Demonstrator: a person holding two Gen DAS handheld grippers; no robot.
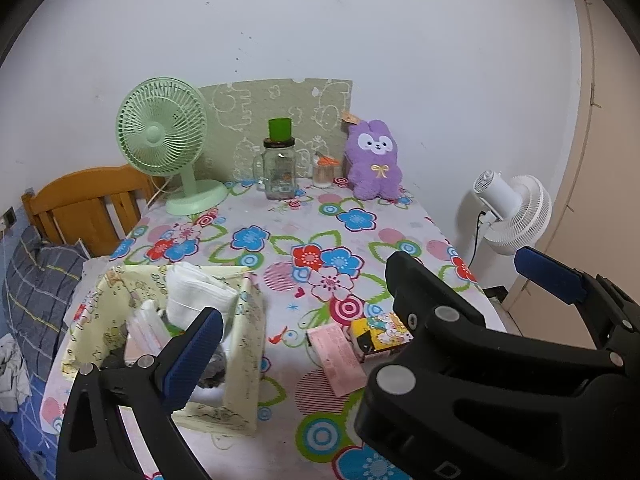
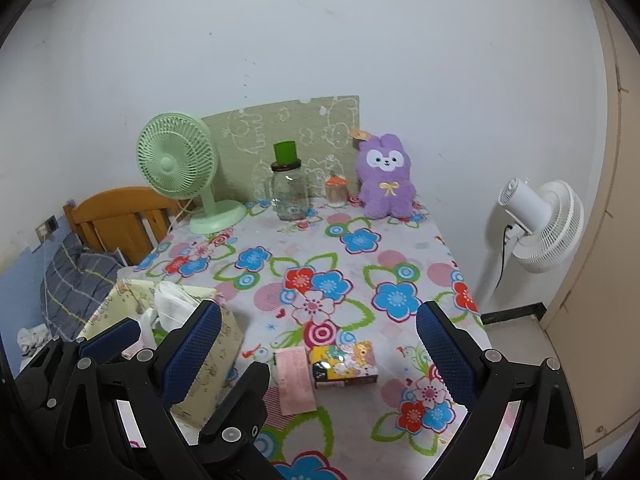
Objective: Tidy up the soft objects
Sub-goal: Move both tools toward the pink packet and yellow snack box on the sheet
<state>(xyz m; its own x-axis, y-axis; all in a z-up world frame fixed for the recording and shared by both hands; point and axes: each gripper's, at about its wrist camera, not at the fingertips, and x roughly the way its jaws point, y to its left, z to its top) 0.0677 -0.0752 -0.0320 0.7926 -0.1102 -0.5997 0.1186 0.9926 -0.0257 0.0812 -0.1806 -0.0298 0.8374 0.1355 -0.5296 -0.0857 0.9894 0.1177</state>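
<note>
A purple plush rabbit point(image 1: 374, 160) point(image 2: 386, 178) sits upright at the table's far edge against the wall. A pale yellow fabric box point(image 1: 244, 344) point(image 2: 228, 340) stands at the near left with a folded white cloth point(image 1: 196, 292) and other soft items in it. My left gripper point(image 1: 320, 344) is open, with its left finger over the box. My right gripper point(image 2: 318, 312) point(image 1: 468, 272) is open too, close beside the left one and overlapping it. Both hang empty above a pink packet point(image 1: 338, 358) point(image 2: 294, 380) and a yellow cartoon pack point(image 1: 380, 332) point(image 2: 344, 364).
The floral tablecloth point(image 1: 280, 240) covers the table. At the back stand a green desk fan point(image 1: 164, 132), a glass jar with a green lid point(image 1: 280, 168) and a small jar point(image 1: 325, 172). A white floor fan point(image 1: 516, 216) is on the right, a wooden headboard point(image 1: 92, 204) and plaid pillow point(image 1: 40, 280) on the left.
</note>
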